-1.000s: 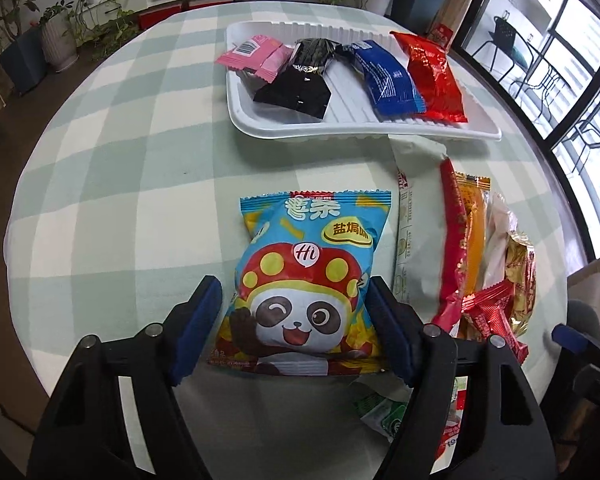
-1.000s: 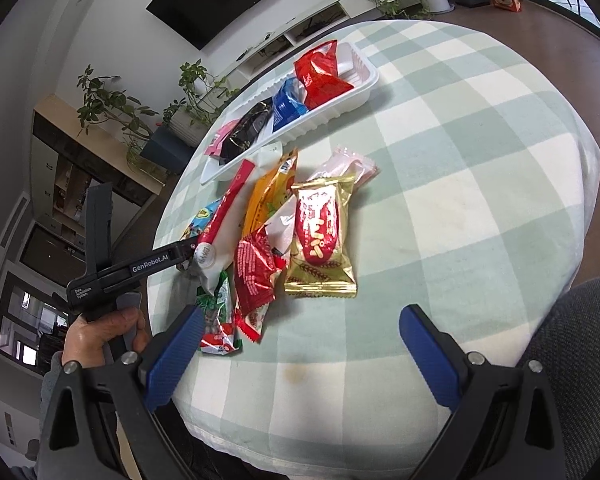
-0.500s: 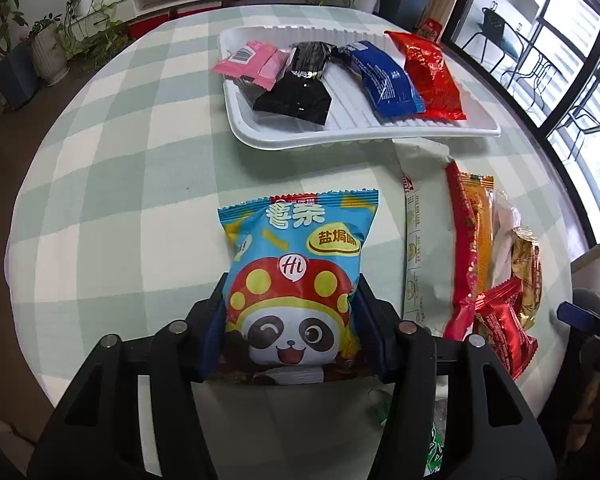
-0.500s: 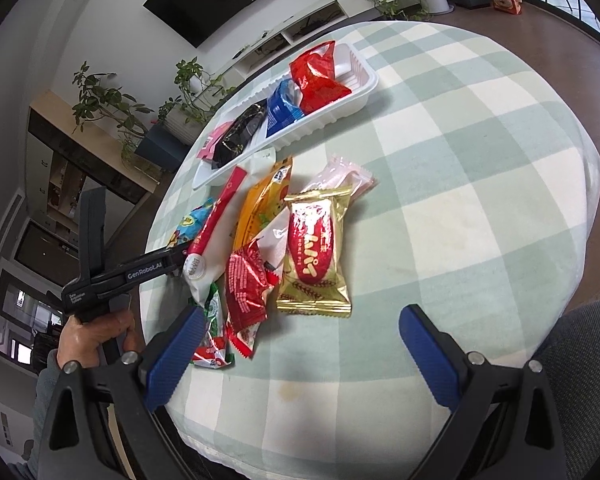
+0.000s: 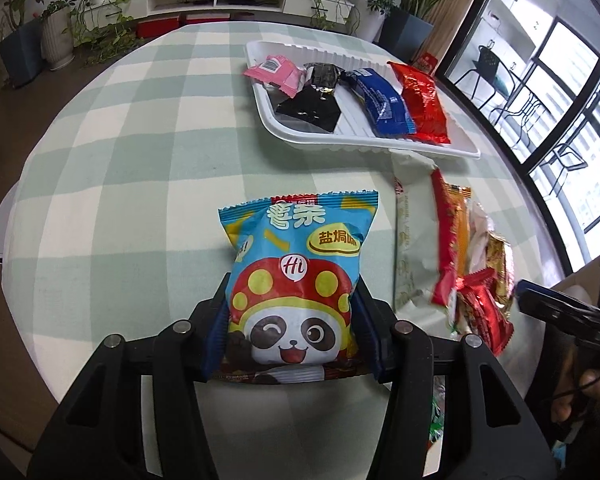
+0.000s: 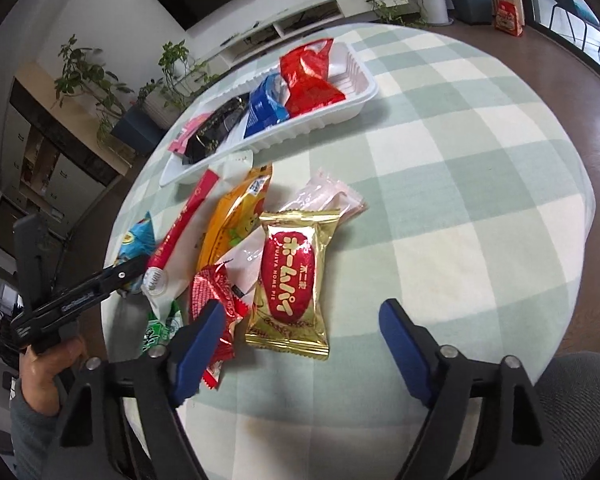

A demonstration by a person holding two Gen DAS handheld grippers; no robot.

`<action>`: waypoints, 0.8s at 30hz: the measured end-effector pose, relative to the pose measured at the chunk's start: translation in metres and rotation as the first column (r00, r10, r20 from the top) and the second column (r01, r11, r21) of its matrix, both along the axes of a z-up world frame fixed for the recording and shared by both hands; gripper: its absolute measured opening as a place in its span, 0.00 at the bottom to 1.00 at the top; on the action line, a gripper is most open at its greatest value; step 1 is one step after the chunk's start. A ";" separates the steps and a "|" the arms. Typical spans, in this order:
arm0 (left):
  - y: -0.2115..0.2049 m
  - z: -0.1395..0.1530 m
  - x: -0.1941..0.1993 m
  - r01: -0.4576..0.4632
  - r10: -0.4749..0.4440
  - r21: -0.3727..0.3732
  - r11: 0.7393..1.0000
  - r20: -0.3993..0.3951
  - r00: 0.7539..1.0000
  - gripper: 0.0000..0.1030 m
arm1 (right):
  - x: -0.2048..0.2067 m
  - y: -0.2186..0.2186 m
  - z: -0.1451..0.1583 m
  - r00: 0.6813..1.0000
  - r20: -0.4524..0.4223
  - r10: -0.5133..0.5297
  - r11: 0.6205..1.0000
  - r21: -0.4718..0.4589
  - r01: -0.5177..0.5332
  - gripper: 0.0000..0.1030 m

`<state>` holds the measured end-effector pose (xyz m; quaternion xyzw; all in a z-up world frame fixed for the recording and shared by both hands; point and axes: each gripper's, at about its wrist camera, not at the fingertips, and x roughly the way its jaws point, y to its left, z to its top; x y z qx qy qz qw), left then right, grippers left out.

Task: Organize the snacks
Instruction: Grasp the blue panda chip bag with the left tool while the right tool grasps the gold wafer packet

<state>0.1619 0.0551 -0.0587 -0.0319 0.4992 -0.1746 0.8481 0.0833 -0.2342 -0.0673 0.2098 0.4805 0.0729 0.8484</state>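
panda bag gripped, gold pack lined up

the left gripper (image 5: 290,334) is clamping the panda snack bag (image 5: 296,280) by its lower sides, near the bench's (image 5: 120,160) near edge; the bag's long axis is pointing away toward the white tray (image 5: 364,142) at the far right. the right gripper (image 6: 300,344) is closing, still wide, holding nothing; the gold pack (image 6: 290,280) is lying just ahead between its jaws, lengthwise.

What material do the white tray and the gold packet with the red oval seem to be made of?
The white tray looks like thin moulded plastic or foam, matt, with a ribbed floor and wall; which of the two is unclear. The gold packet seems metallised plastic film: it is shiny, reflects light and has crimped, sealed ends.
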 end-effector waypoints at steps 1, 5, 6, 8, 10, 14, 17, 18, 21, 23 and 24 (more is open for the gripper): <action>0.000 0.000 -0.003 0.002 -0.002 -0.009 1.000 0.002 1.000 0.49 | 0.003 0.001 -0.003 1.000 -0.012 0.000 1.000 -0.004 -0.001 0.76; 0.002 -0.002 -0.014 -0.001 0.001 -0.042 0.999 0.006 1.000 0.49 | 0.011 0.010 -0.004 1.000 -0.007 0.020 0.998 -0.059 -0.020 0.76; 0.002 -0.003 -0.016 -0.003 0.003 -0.049 0.999 0.005 1.000 0.49 | 0.011 0.013 -0.004 1.000 -0.001 0.022 0.997 -0.073 -0.022 0.76; 0.004 -0.004 -0.018 -0.007 0.007 -0.059 0.998 0.004 1.000 0.49 | 0.014 0.017 -0.004 0.999 0.005 0.034 0.993 -0.112 -0.033 0.73; 0.005 -0.005 -0.021 -0.008 0.008 -0.067 0.998 0.002 1.000 0.49 | 0.016 0.019 -0.005 0.999 0.007 0.038 0.991 -0.132 -0.037 0.72; 0.006 -0.007 -0.024 -0.011 0.011 -0.081 0.997 0.002 1.000 0.49 | 0.018 0.021 -0.005 0.999 0.012 0.050 0.985 -0.165 -0.047 0.70; 0.006 -0.007 -0.026 -0.016 0.016 -0.088 0.996 0.006 1.000 0.49 | 0.016 0.019 -0.005 0.999 0.015 0.046 0.986 -0.162 -0.043 0.61; 0.007 -0.007 -0.027 -0.018 0.019 -0.091 0.996 0.008 1.000 0.49 | 0.015 0.017 -0.005 0.999 0.013 0.044 0.986 -0.163 -0.042 0.56; 0.007 -0.008 -0.027 -0.021 0.021 -0.096 0.995 0.007 1.000 0.49 | 0.015 0.012 -0.005 0.999 0.007 0.043 0.986 -0.160 -0.041 0.42; 0.006 -0.008 -0.028 -0.021 0.022 -0.094 0.995 0.007 1.000 0.49 | 0.015 0.011 -0.005 0.999 0.003 0.047 0.986 -0.163 -0.046 0.38; 0.006 -0.008 -0.028 -0.022 0.023 -0.093 0.995 0.007 1.000 0.49 | 0.015 0.010 -0.005 0.999 0.002 0.046 0.986 -0.162 -0.045 0.37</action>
